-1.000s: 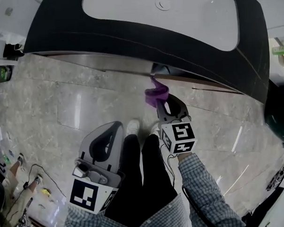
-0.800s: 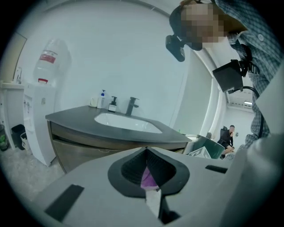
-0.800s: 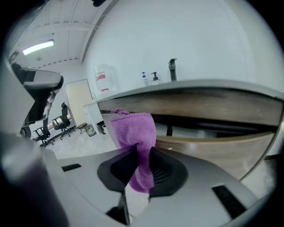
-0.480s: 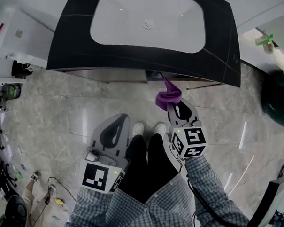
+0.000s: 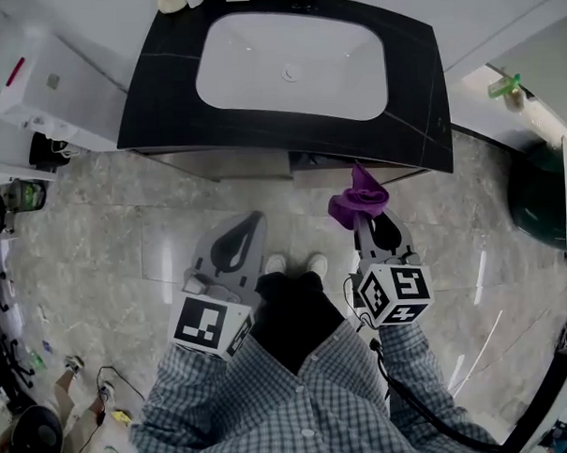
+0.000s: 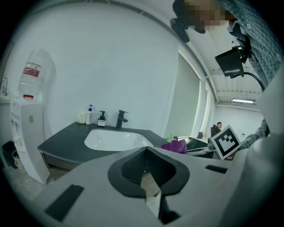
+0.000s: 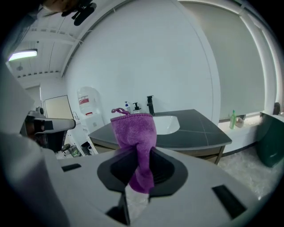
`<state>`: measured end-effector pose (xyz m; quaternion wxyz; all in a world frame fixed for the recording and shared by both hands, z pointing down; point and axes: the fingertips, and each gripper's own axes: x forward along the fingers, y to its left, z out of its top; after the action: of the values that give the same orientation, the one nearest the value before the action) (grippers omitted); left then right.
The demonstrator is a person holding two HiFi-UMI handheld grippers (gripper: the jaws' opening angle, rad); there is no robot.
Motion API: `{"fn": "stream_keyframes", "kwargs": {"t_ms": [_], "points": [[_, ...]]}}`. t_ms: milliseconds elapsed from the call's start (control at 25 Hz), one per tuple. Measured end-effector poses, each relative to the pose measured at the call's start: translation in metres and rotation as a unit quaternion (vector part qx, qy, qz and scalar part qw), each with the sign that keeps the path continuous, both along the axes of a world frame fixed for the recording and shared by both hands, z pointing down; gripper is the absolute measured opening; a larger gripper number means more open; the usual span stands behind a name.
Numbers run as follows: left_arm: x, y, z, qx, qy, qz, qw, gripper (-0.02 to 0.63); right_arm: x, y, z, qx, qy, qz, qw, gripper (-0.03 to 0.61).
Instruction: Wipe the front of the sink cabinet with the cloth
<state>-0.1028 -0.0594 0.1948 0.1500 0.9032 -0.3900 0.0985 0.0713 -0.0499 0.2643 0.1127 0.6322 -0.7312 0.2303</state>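
Note:
A purple cloth [image 5: 358, 198] [image 7: 135, 137] sticks up from my right gripper [image 5: 368, 217] [image 7: 141, 175], which is shut on it a short way in front of the sink cabinet. The cabinet has a dark counter [image 5: 156, 95] [image 7: 195, 131] with a white basin [image 5: 291, 66] [image 6: 113, 138]; its front [image 5: 224, 163] shows as a thin strip under the counter edge. My left gripper [image 5: 237, 246] [image 6: 148, 177] is held lower left, jaws together with nothing between them. The cloth [image 6: 174, 145] also shows in the left gripper view.
A black tap [image 6: 120, 119] and soap bottles [image 6: 90, 114] stand at the counter's back. A white water dispenser [image 5: 43, 86] [image 6: 26, 128] is left of the cabinet, a dark green bin [image 5: 536, 200] right. My shoes [image 5: 292, 265] stand on the marble floor.
The view has pulled back and up from the cabinet: the whole sink now shows. Both grippers came nearer my body, the right one lifting the cloth away from the cabinet front.

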Motion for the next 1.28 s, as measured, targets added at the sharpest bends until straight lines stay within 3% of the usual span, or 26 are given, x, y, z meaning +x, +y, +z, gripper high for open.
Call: {"fn": "stream_keyframes", "kwargs": {"t_ms": [720,1040,1280], "points": [[-0.014,0.021,-0.033,0.021,0.017,0.050,0.9984,0.011,-0.008,0.045,-0.065,0.040,-0.005,0.068,0.997,0.075],[-0.017,0.051,-0.040,0.026,0.009,0.029,0.9992,0.011,-0.003,0.070,-0.079,0.053,-0.007,0.049,0.997,0.075],[-0.003,0.102,-0.045,0.029,0.006,0.020,0.9993,0.011,0.013,0.121,-0.072,0.044,-0.016,0.033,0.998,0.075]]}}
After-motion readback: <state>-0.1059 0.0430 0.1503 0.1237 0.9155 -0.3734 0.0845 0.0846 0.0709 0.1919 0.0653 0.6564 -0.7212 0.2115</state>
